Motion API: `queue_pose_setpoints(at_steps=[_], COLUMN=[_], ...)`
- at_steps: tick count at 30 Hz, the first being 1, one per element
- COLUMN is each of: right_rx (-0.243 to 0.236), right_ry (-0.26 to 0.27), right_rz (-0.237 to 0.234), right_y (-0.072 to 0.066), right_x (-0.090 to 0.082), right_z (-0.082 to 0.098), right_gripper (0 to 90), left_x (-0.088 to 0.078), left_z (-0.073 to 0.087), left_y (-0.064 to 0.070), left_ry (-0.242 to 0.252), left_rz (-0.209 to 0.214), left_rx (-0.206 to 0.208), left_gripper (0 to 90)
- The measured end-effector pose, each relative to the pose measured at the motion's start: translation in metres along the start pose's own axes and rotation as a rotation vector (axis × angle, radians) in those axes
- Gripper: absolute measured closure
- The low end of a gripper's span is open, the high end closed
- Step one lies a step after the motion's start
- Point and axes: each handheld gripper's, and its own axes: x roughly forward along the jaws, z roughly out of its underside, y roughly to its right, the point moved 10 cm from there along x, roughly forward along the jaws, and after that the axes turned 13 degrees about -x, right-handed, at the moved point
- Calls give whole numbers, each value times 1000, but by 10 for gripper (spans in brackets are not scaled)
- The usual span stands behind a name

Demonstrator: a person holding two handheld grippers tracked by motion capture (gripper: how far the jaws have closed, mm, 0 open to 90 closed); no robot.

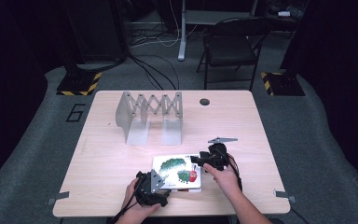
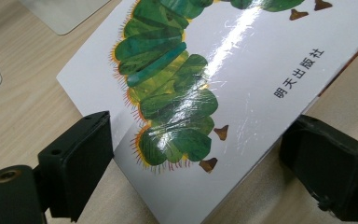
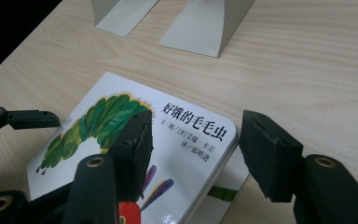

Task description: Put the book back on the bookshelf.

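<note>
A white picture book (image 1: 177, 169) with a green caterpillar on its cover lies flat near the table's front edge. My left gripper (image 1: 164, 183) sits at the book's near left corner. In the left gripper view its jaws (image 2: 200, 122) stand wide, with the book (image 2: 242, 70) corner between them and no squeeze showing. My right gripper (image 1: 196, 161) reaches in from the book's right side. In the right gripper view it (image 3: 196, 116) is open, one jaw over the cover (image 3: 186, 140), the other just off the book's right edge. The left gripper's jaw (image 3: 25, 119) shows at that view's left.
A grey metal expanding book rack (image 1: 151, 114) stands at the back middle of the wooden table (image 1: 242, 121), its feet (image 3: 205, 23) just beyond the book. A cable hole (image 1: 204, 101) lies behind it. A black folding chair (image 1: 233, 44) stands past the table.
</note>
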Motion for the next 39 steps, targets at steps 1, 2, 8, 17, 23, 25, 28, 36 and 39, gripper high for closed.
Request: queue_pose_setpoints(at_steps=[1,2,8,17,23,25,28,36,39], right_rx=[0,-4,-1,3,14,18,18,22,42], right_ry=[0,0,-4,-17,-15,-15,-46,-63,-69], right_rz=[0,-1,-2,-4,12,9,5,-23,-29], right_y=[0,0,0,2,8,9,12,12,14], right_x=[0,0,1,3,2,1,-3,8,13], right_z=[0,0,0,3,1,-1,-7,-20,-17], right_gripper=[438,439,439,442,348,345,342,344,343], left_x=[0,0,0,0,1,1,1,1,2], left_z=[0,0,0,0,0,0,-1,-1,-1], left_y=[0,0,0,0,1,1,0,0,0], left_ry=[0,4,6,9,8,9,12,15,17], left_rz=[0,-8,2,4,6,6,6,2,0], left_rx=[0,4,-3,-5,-16,-17,-15,-15,-17], left_gripper=[112,112,115,116,115,115,115,115,115])
